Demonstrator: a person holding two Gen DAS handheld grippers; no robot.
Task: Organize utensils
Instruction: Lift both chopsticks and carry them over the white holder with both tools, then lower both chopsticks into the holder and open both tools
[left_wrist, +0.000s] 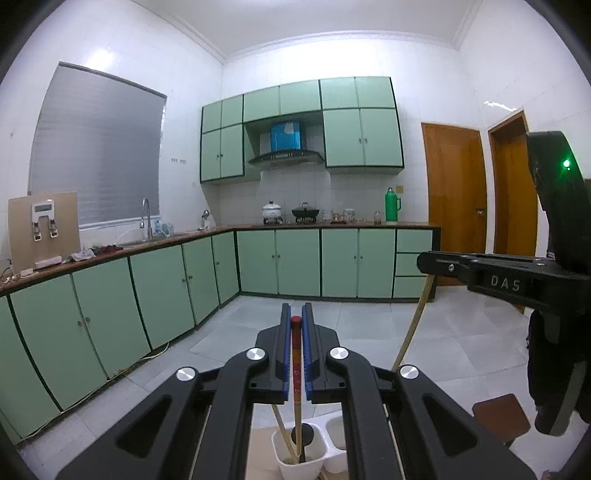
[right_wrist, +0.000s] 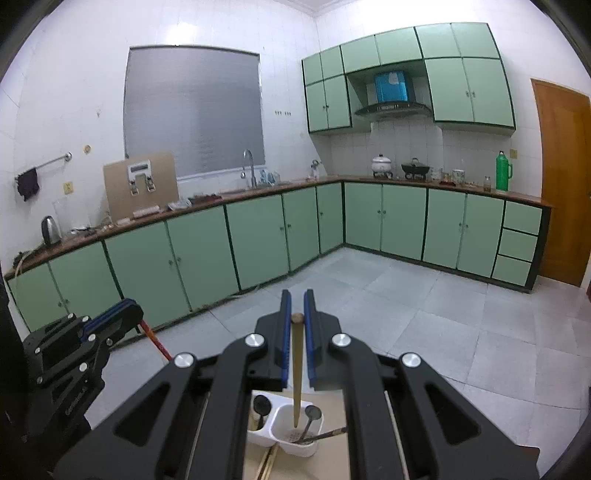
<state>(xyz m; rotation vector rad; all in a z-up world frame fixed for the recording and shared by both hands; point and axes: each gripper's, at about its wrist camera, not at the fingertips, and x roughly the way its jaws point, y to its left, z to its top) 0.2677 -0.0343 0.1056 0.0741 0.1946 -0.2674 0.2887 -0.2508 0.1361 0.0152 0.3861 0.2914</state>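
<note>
The left gripper (left_wrist: 296, 317) is clenched on a red-topped chopstick (left_wrist: 296, 362), which stands upright between the blue pads (left_wrist: 284, 354); its patterned red shaft fades to pale wood lower down, and its tip dips into the white utensil holder (left_wrist: 284, 448) just below the gripper. In that same left compartment of the holder lean another pale chopstick (left_wrist: 283, 432) and a dark spoon (left_wrist: 305, 435). The holder's neighbouring compartment (left_wrist: 334, 428) lies to the right of it, mostly hidden behind the gripper body. Right of the holder, a brown stool seat (left_wrist: 500, 415) shows near the floor. Above the stool the right gripper reaches in from the side, and a plain wooden chopstick (left_wrist: 412, 332) hangs slanting down from it toward the holder.

From the right wrist view, left of the holder, the left gripper (right_wrist: 110, 321) appears with the red chopstick (right_wrist: 157, 341) angling down from it. The right gripper (right_wrist: 297, 315) is clamped on the plain wooden chopstick (right_wrist: 297, 369), held upright between its blue pads (right_wrist: 310, 354), the tip pointing into the nearer compartment of the white holder (right_wrist: 273, 437). That compartment also holds a metal spoon (right_wrist: 310, 419) and a dark-handled utensil (right_wrist: 330, 432) tipped over its rim. The far compartment, to the left, has a dark spoon (right_wrist: 261, 406). More pale chopsticks (right_wrist: 267, 461) lie on the wooden board (right_wrist: 332, 413) just in front of the holder
</note>
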